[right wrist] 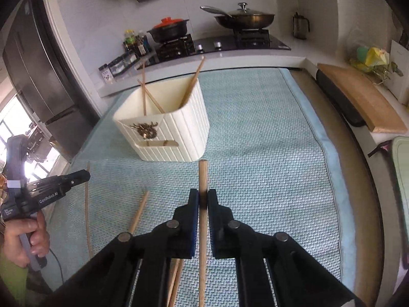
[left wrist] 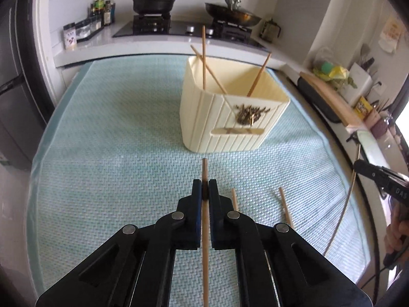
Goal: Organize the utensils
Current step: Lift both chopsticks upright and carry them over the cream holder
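A cream ribbed utensil holder stands on the light blue mat with three wooden chopsticks leaning inside; it also shows in the right wrist view. My left gripper is shut on a chopstick, held above the mat in front of the holder. My right gripper is shut on another chopstick, right of the holder. Loose chopsticks lie on the mat near me, also in the right wrist view.
A stove with a red-lidded black pot and a lidded pan stands behind the mat. Condiment bottles are at the back left. A wooden cutting board lies right of the mat. A fridge stands left.
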